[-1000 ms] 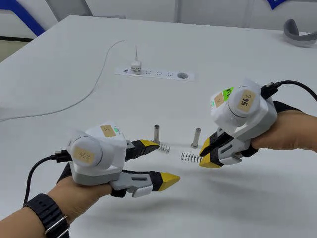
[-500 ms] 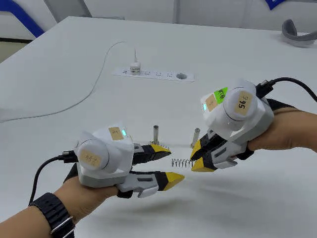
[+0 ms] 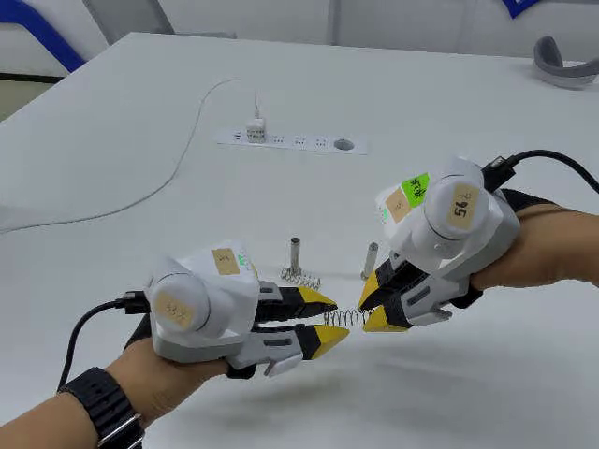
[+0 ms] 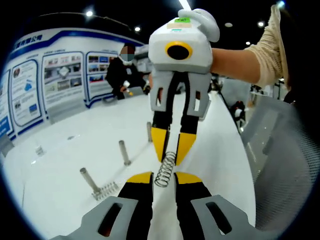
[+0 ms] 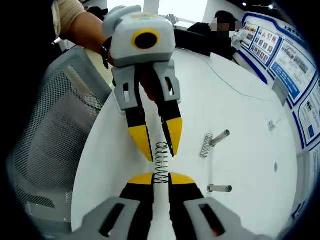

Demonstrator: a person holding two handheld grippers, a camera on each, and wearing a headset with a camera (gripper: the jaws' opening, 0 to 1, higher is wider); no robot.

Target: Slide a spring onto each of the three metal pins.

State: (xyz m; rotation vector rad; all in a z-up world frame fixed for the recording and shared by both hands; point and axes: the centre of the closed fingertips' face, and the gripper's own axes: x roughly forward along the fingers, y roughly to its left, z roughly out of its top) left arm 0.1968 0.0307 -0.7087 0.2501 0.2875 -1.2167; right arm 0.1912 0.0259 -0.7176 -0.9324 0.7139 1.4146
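Bridging left tool and right tool, spring spans their tips

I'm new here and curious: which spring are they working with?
On the white table, find the left gripper and right gripper, yellow tips facing each other. The spring bridges the gap between those tips, raised off the table, while the other spring lies at a pin's foot.
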